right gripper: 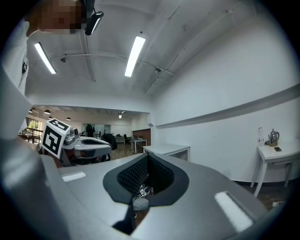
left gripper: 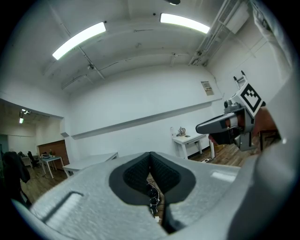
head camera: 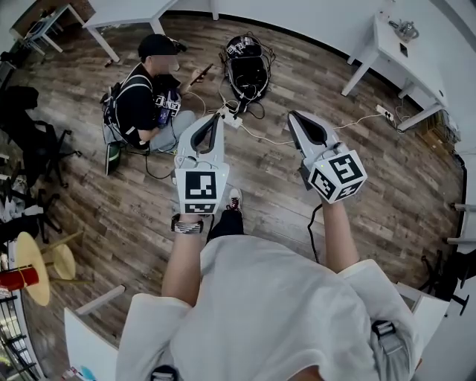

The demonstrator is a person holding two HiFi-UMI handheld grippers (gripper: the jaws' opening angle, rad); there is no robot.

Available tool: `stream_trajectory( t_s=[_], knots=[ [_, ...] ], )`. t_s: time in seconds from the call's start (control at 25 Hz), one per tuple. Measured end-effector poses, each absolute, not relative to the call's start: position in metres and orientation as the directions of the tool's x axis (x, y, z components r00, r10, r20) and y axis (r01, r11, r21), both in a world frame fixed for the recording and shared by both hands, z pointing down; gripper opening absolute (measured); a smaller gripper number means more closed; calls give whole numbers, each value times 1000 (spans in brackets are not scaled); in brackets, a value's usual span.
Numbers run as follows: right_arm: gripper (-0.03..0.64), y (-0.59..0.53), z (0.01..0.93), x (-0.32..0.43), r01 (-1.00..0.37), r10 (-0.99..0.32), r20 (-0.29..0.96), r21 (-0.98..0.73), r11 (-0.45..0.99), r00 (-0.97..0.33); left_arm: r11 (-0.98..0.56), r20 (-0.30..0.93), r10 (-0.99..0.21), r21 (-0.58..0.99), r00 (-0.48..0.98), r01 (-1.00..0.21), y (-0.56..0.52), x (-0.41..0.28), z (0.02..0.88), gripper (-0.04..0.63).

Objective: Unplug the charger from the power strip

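In the head view a white power strip [head camera: 233, 120] lies on the wood floor just past the tip of my left gripper [head camera: 218, 117]. Cables run from the strip to a black bag [head camera: 248, 68]; the charger itself is too small to make out. The left gripper is held out level, its jaws shut with nothing between them [left gripper: 150, 157]. My right gripper [head camera: 294, 117] is held out beside it, also shut and empty [right gripper: 147, 158]. Both hang well above the floor. Each gripper shows in the other's view, the right gripper [left gripper: 220, 126] and the left gripper [right gripper: 89, 145].
A person [head camera: 145, 97] sits on the floor left of the strip, holding a phone. A white cable [head camera: 349, 123] leads to a second strip [head camera: 384, 113] by a white table [head camera: 405, 56]. Chairs [head camera: 30, 141] stand far left, another table [head camera: 123, 13] at the back.
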State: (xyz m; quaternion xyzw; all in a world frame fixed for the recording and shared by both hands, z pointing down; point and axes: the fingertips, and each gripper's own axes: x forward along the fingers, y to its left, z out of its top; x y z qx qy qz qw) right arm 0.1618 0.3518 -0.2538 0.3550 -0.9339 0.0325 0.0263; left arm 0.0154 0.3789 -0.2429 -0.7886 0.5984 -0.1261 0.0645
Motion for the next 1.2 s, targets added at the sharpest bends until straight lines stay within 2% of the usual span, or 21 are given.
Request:
stream_trajectory(
  t_s=[0.64, 1.2],
  knots=[
    [2, 201, -244, 90, -672, -667, 87, -50, 739, -740, -275, 151, -958, -236, 245, -932, 230, -60, -228, 5],
    [2, 149, -231, 50, -676, -668, 109, -59, 735, -736, -309, 188, -944, -219, 271, -925, 172, -91, -205, 5]
  ],
)
